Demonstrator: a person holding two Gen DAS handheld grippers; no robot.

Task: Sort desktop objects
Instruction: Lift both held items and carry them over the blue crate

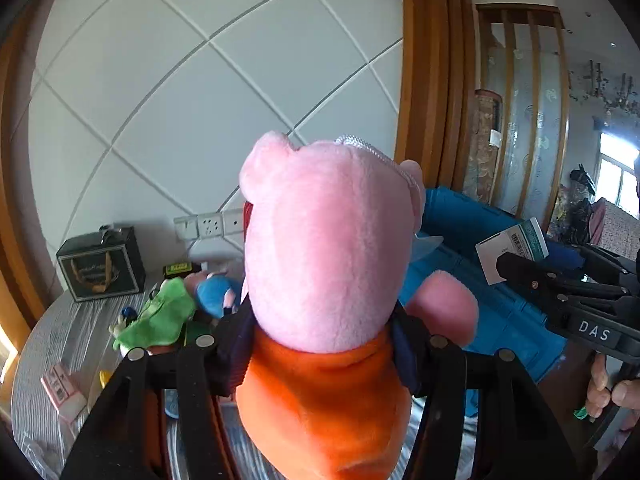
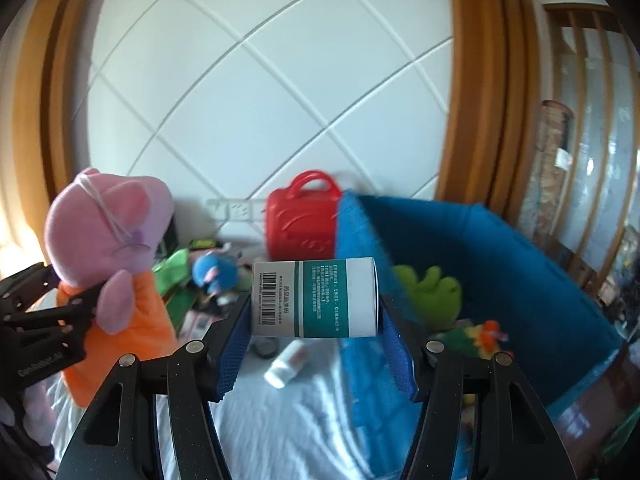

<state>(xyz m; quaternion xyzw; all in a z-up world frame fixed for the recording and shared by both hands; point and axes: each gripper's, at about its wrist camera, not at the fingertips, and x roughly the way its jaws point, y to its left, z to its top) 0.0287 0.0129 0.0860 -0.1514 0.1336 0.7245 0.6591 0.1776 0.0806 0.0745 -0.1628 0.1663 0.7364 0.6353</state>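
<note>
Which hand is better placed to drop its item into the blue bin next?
Probably the right. The right gripper holds the green-and-white box close to the blue bin, whose open inside lies just ahead. The left gripper, gripping the pink plush pig, is further from it.

The left wrist camera sits just behind its tool, looking forward and slightly down along the fingers. A pink plush pig fills the middle of the view at very close range, with the white panelled wall far behind. The right wrist camera looks the same way from behind its own tool, close on a white and green box. Both views share the wall, the blue bin, the pig and the box. Each camera catches the other tool at its edge: the right one at far right, the left one at far left.
</note>
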